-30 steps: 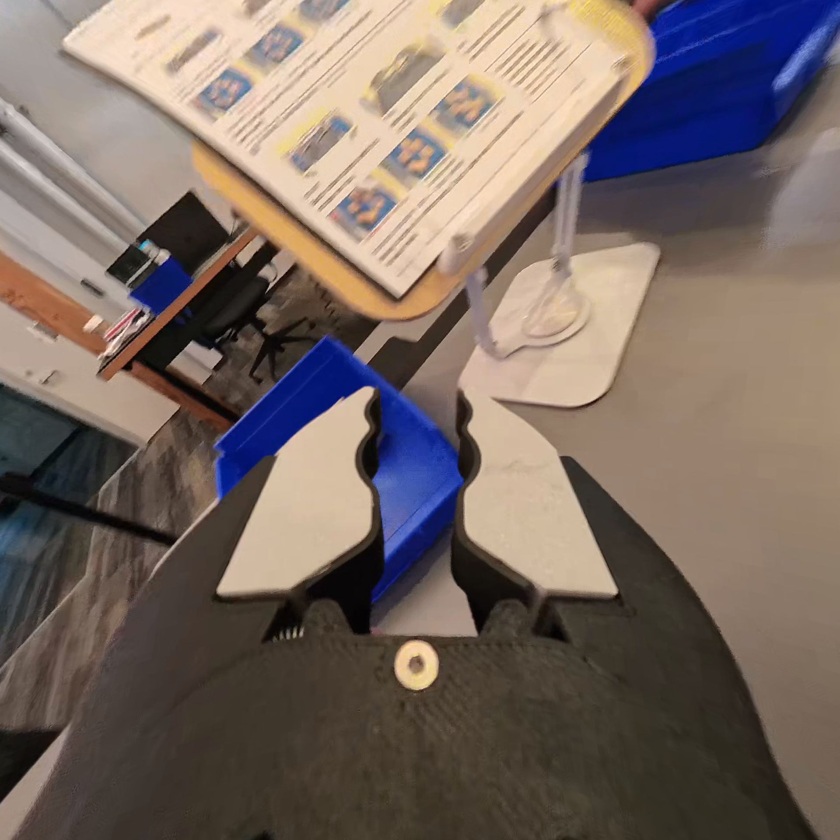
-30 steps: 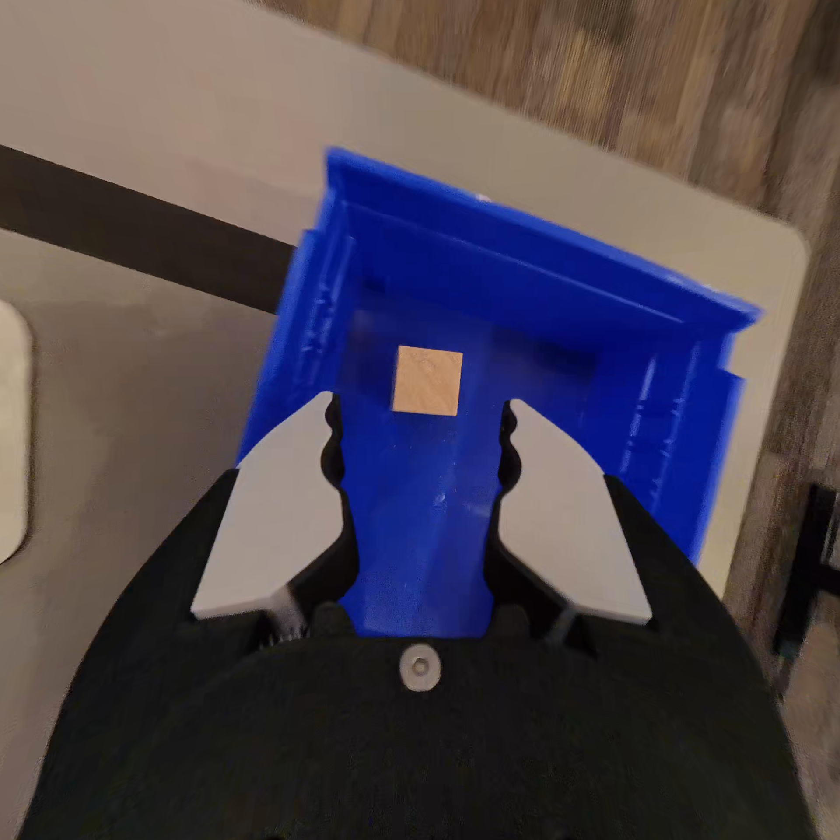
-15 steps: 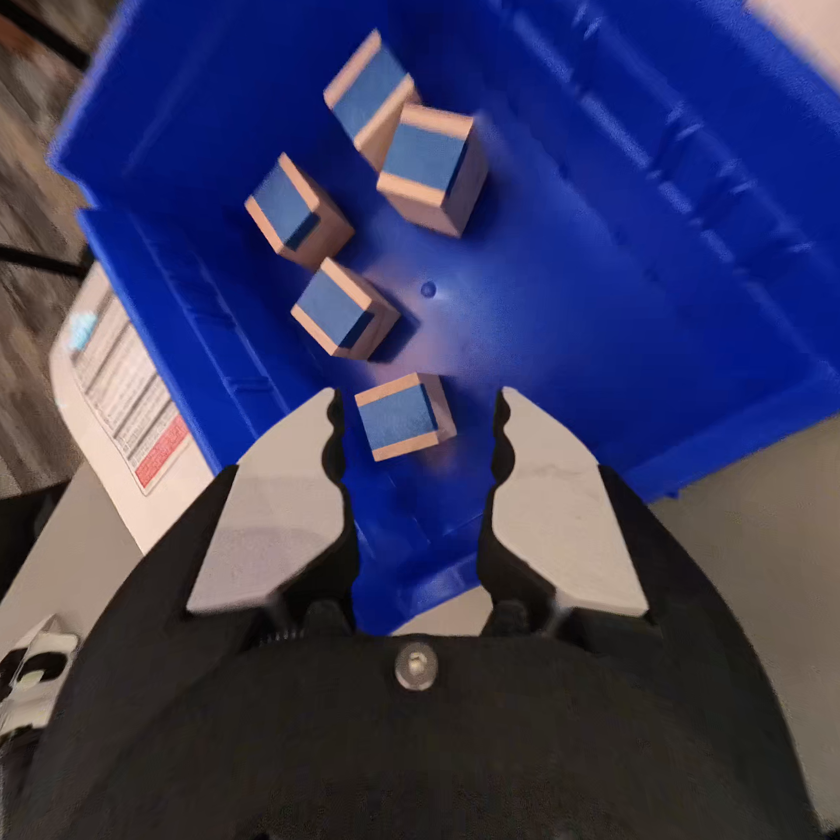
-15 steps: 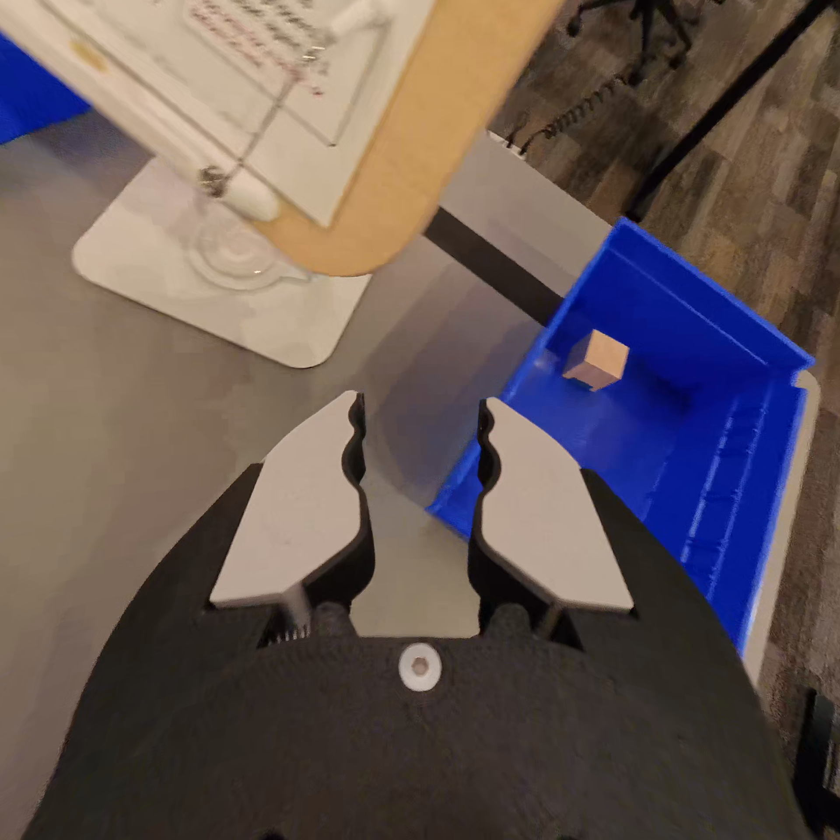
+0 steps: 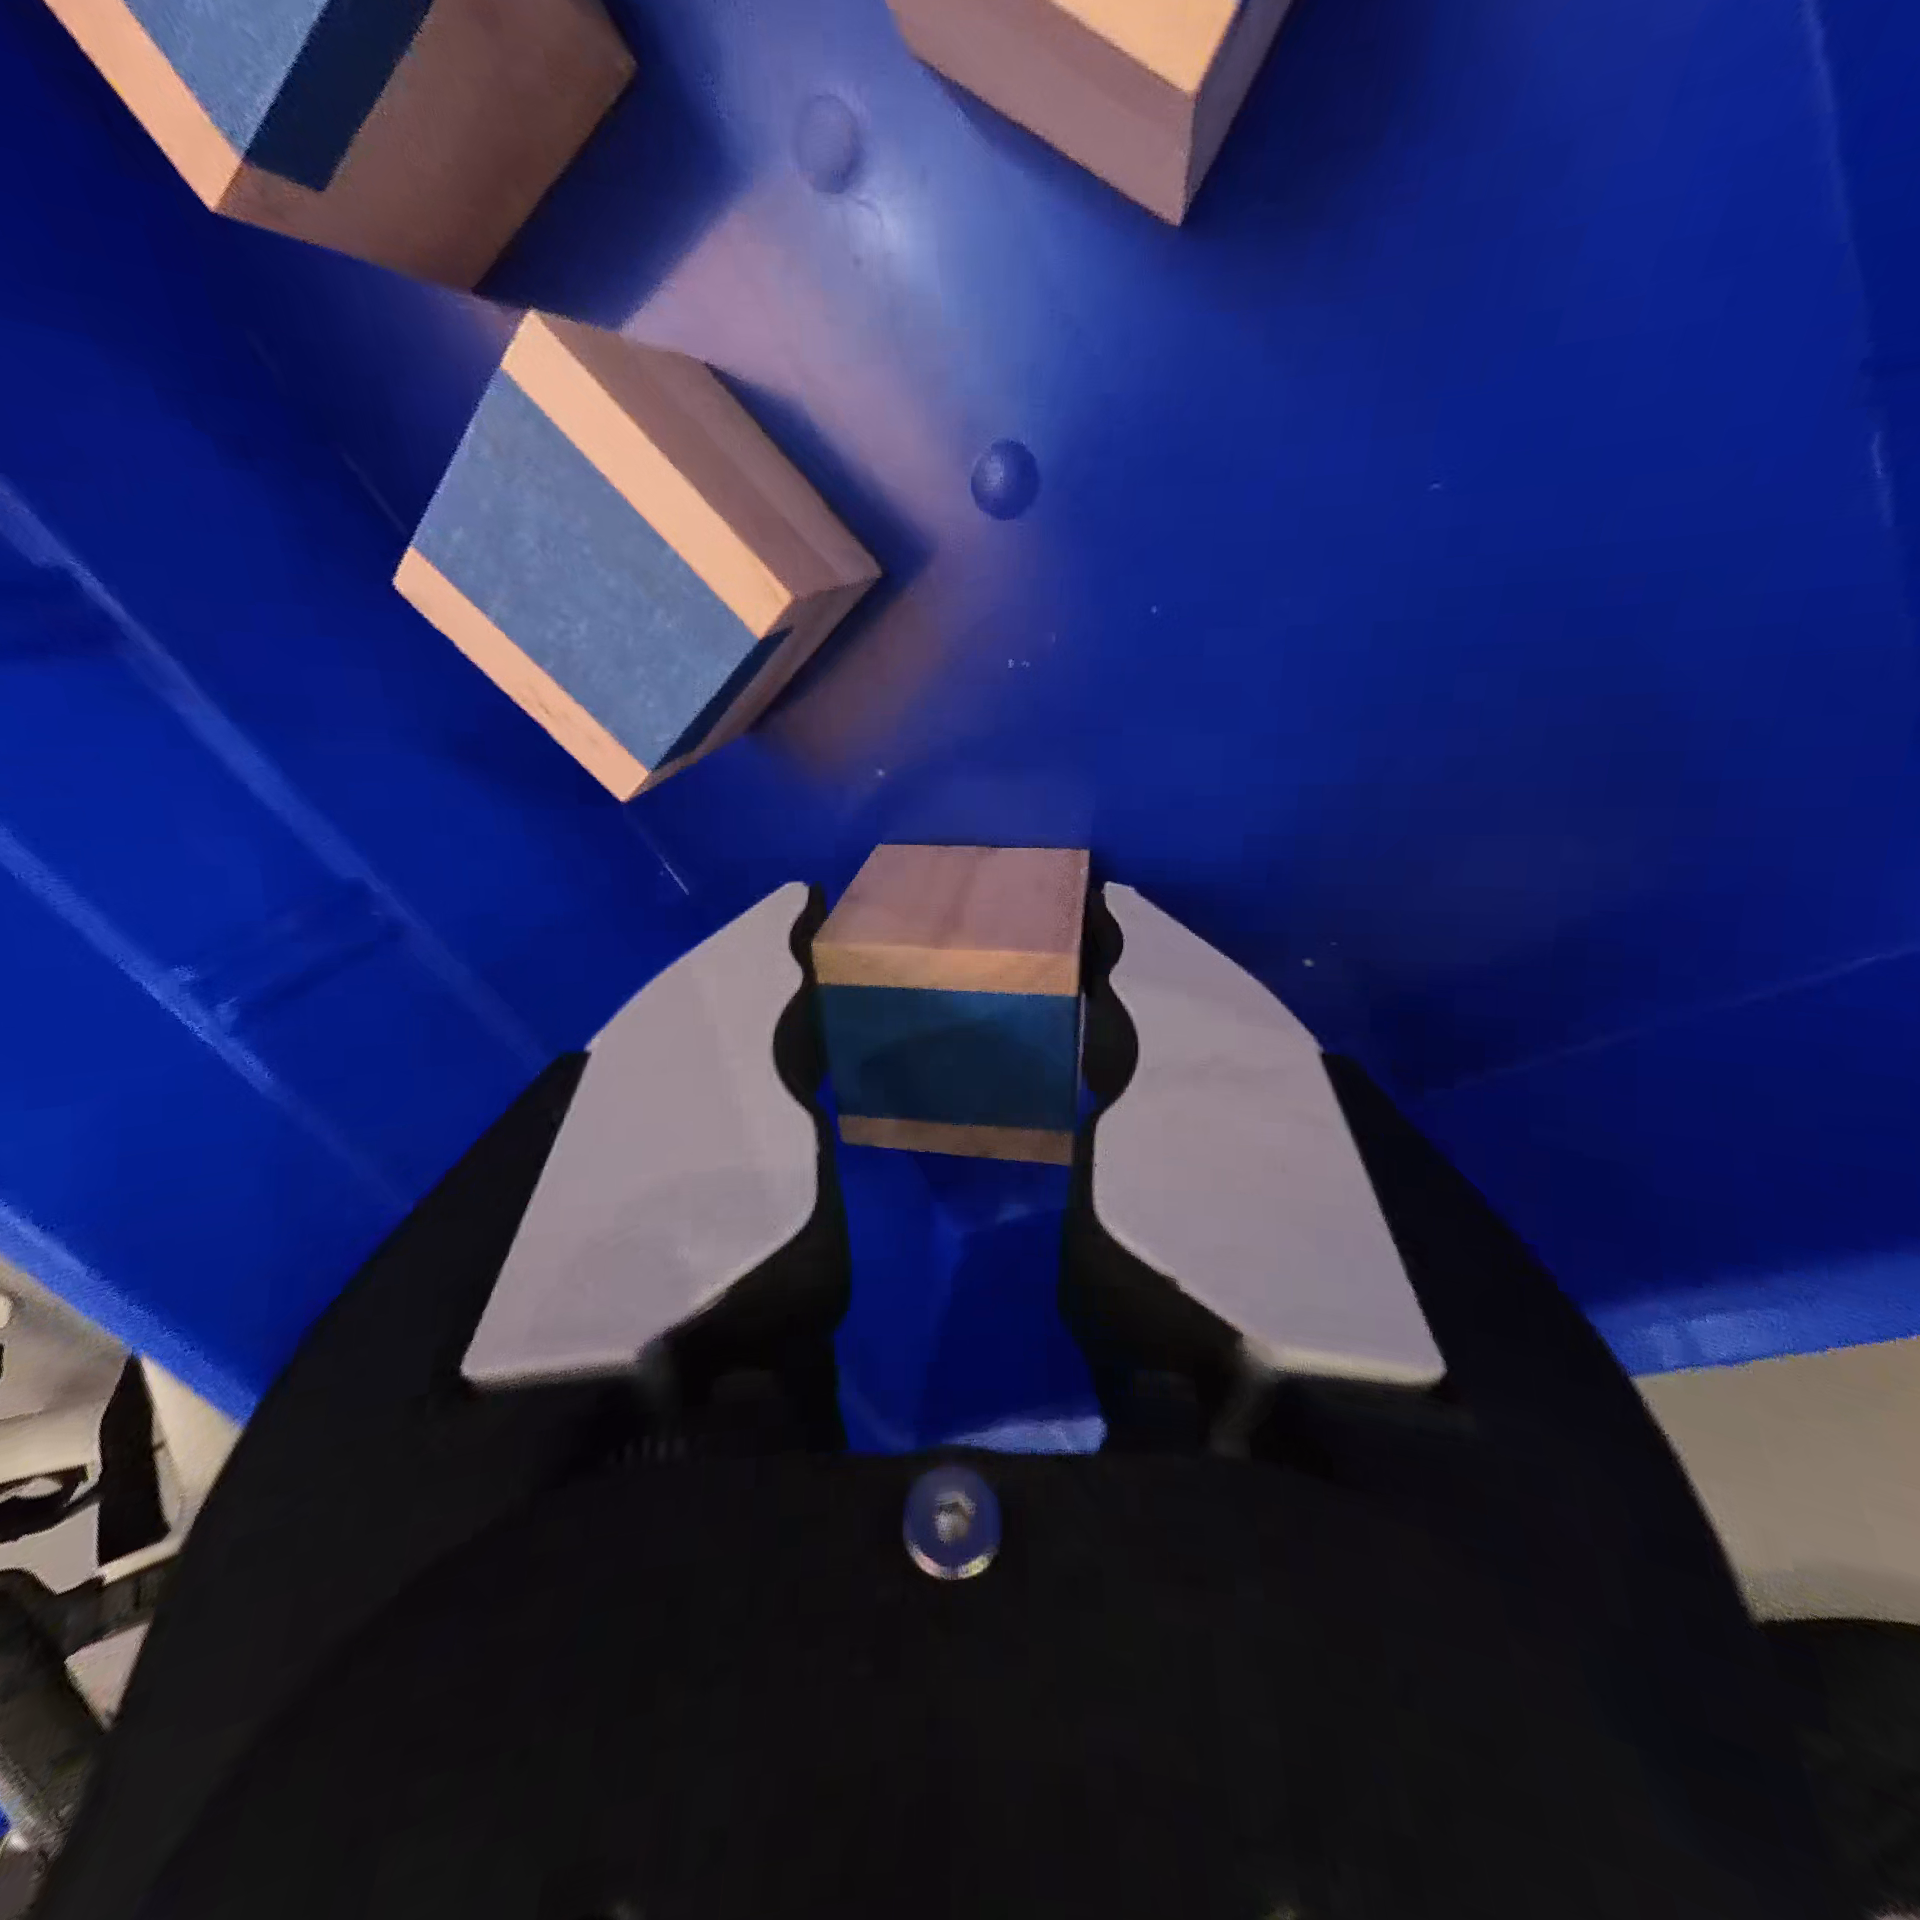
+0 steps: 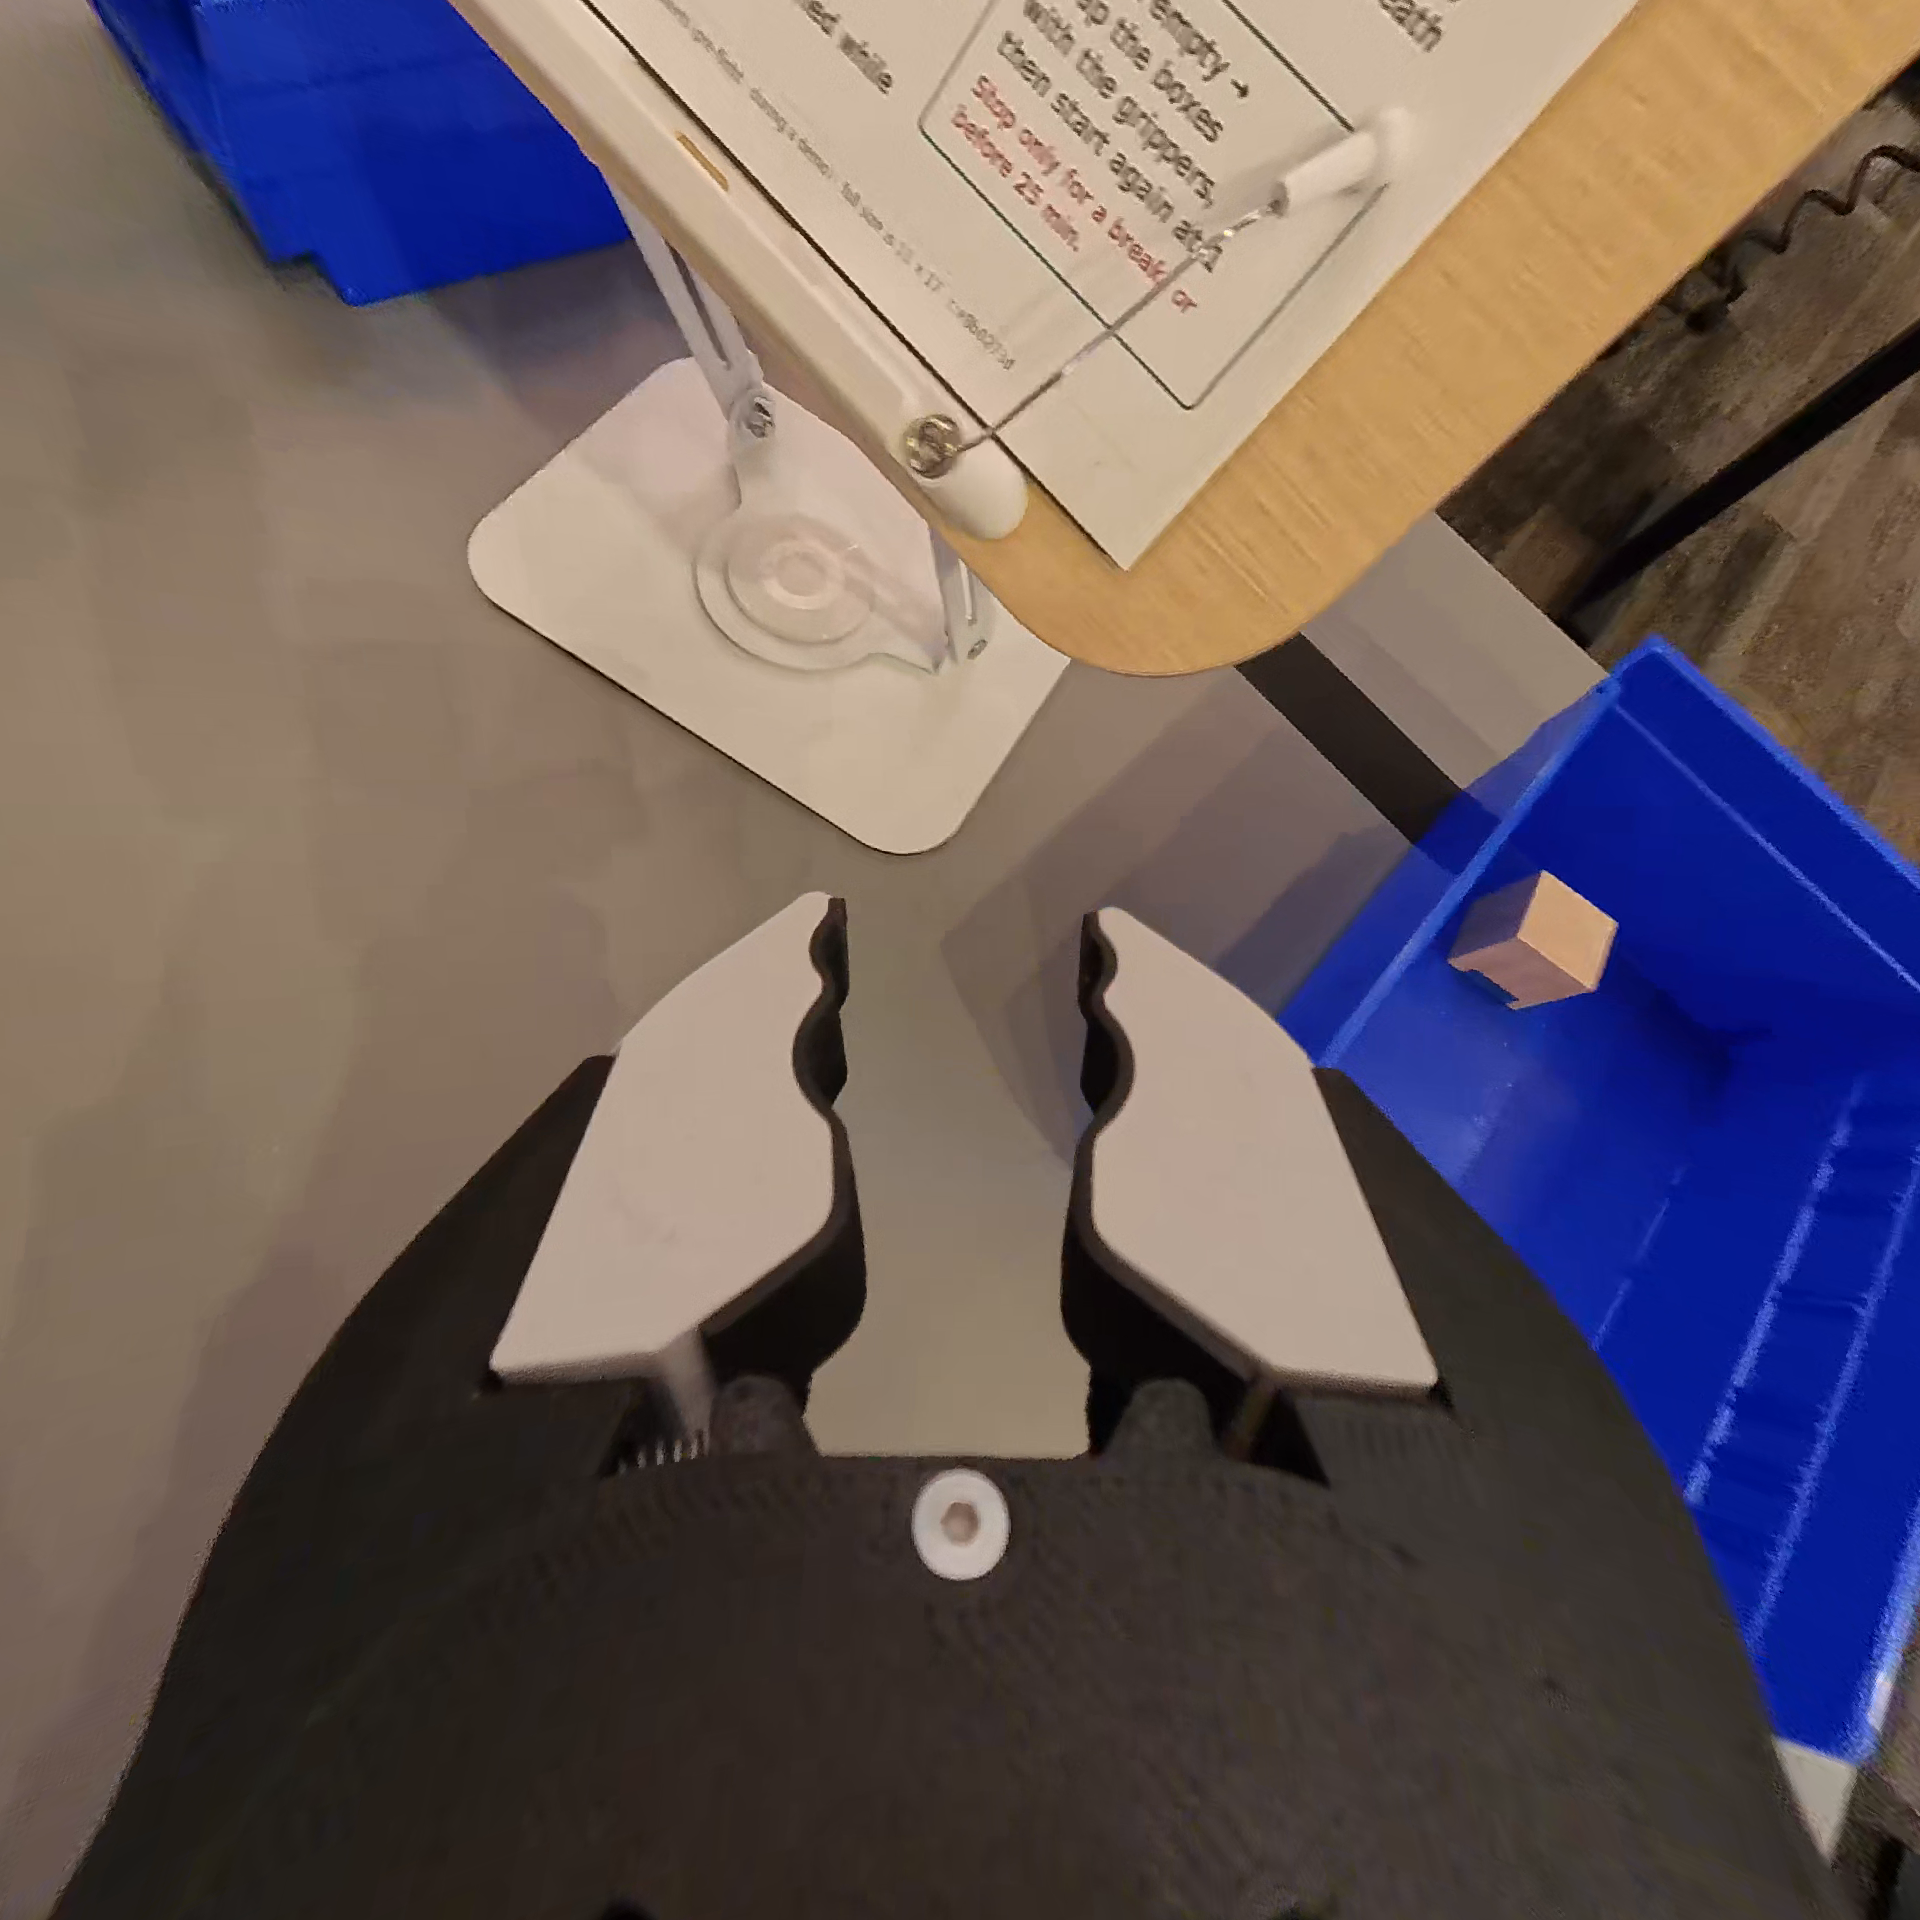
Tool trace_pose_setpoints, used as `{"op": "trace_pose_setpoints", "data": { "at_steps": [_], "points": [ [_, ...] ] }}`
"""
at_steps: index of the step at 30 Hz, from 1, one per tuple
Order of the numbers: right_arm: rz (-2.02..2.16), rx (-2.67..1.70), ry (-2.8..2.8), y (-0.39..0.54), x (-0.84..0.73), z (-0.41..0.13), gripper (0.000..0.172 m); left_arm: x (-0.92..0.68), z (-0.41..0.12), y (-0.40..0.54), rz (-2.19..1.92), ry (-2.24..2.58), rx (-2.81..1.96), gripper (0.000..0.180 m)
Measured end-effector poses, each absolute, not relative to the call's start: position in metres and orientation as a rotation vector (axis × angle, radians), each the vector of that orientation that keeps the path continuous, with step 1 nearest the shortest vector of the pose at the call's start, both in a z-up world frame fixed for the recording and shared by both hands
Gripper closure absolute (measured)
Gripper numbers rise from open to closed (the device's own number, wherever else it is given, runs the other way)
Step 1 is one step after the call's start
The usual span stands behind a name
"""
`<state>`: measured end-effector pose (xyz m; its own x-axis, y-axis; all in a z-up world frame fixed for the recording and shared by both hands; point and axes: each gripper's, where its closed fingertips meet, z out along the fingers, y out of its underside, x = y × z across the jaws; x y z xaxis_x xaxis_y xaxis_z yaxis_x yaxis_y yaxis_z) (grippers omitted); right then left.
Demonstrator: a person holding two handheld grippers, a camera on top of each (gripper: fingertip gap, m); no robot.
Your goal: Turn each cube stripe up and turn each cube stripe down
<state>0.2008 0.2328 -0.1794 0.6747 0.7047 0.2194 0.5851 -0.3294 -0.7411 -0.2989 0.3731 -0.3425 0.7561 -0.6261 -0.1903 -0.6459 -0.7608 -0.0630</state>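
Observation:
In the left wrist view my left gripper is down inside a blue bin, shut on a wooden cube with a blue stripe. Both pads press the cube's sides; its striped face is turned towards the camera and a plain wood face points away. Three more striped cubes lie on the bin floor: one close at the left, one at the top left, one at the top right. In the right wrist view my right gripper is open and empty above the grey table. To its right, a plain-sided wooden cube sits in a second blue bin.
A white stand base carries a tilted wooden board with printed sheets ahead of the right gripper. Another blue bin is at the far left of the table. The table edge and carpeted floor lie to the right.
My left gripper swung from the table to the bin, dropped around the nearest striped cube and closed on it. My right gripper pulled back out of the other bin and narrowed, holding nothing.

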Motion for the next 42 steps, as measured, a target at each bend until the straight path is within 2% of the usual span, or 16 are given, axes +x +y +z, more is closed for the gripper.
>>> {"op": "trace_pose_setpoints", "data": {
  "at_steps": [3,7,11,14,17,21,25,26,29,31,33,34,37,38,40,42],
  "points": [
    [0.289,-2.003,-1.02,0.224,0.185,-0.177,0.13,-0.291,-0.319,0.375,0.24,1.02,-2.666,0.133],
    [0.707,-1.911,-1.055,0.197,0.133,-0.161,0.129,-0.242,-0.227,0.355,0.022,0.958,-2.195,0.133],
    [1.366,-1.707,-1.017,0.168,0.077,-0.123,0.131,-0.156,-0.109,0.266,-0.296,1.042,-1.573,0.134],
    [1.709,-1.58,-0.983,0.156,0.044,-0.1,0.12,-0.1,-0.055,0.192,-0.329,1.138,-1.267,0.134],
    [1.91,-1.49,-0.955,0.144,0.016,-0.085,0.104,-0.051,-0.044,0.143,-0.275,1.228,-1.106,0.135],
    [2.124,-1.385,-0.93,0.122,-0.007,-0.07,0.094,-0.006,-0.056,0.118,-0.196,1.297,-1.001,0.134],
    [2.17,-1.366,-0.946,0.107,-0.014,-0.07,0.102,0.017,-0.066,0.111,-0.195,1.315,-0.955,0.134],
    [2.195,-1.342,-0.949,0.104,-0.012,-0.068,0.123,0.021,-0.068,0.111,-0.176,1.324,-0.947,0.134],
    [2.146,-1.37,-0.934,0.108,-0.004,-0.07,0.126,0.027,-0.069,0.113,-0.171,1.314,-0.952,0.134],
    [2.02,-1.43,-0.944,0.117,0.008,-0.073,0.126,0.023,-0.062,0.118,-0.161,1.251,-0.962,0.12],
    [1.843,-1.522,-0.942,0.14,0.036,-0.075,0.126,0.014,-0.06,0.122,-0.138,1.235,-0.973,0.122],
    [1.7,-1.584,-0.922,0.161,0.055,-0.078,0.126,0.008,-0.06,0.124,-0.134,1.225,-0.986,0.128],
    [1.185,-1.803,-0.809,0.239,0.139,-0.089,0.127,-0.01,-0.066,0.129,-0.146,1.219,-1.026,0.173],
    [0.974,-1.879,-0.757,0.27,0.174,-0.095,0.127,-0.017,-0.068,0.134,-0.13,1.199,-1.04,0.18],
    [0.559,-2.019,-0.637,0.33,0.25,-0.111,0.126,-0.031,-0.074,0.148,-0.093,1.146,-1.097,0.18],
    [0.356,-2.182,-0.525,0.373,0.309,-0.137,0.126,-0.043,-0.081,0.159,-0.09,1.111,-1.155,0.18]
  ]
}}
